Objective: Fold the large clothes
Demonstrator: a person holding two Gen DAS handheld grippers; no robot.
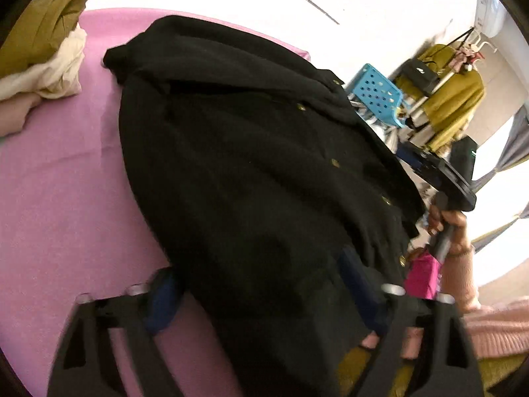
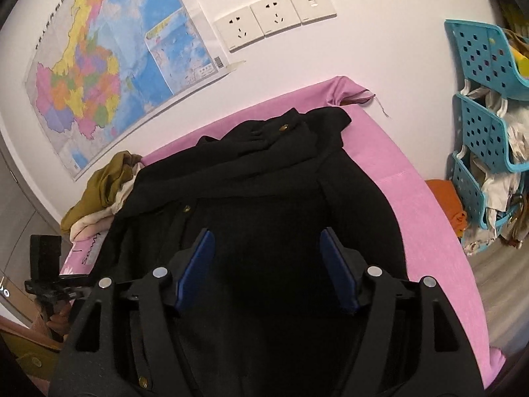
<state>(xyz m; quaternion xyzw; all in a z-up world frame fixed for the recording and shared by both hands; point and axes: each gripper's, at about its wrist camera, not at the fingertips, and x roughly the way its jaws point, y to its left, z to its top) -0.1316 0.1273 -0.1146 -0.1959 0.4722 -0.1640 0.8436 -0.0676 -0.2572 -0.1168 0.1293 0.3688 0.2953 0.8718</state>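
Both grippers (image 2: 267, 264) parted over black coat (image 2: 264, 182)

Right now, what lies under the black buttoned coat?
The black buttoned coat lies on a pink bed sheet, which shows around it. Whether anything else is beneath the coat cannot be seen.

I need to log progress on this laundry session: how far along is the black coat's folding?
Done: the black coat lies on the pink sheet, part of it doubled over. In hand: coat fabric sits between the left gripper fingers; the right gripper hovers open above. Left: folding it compact.
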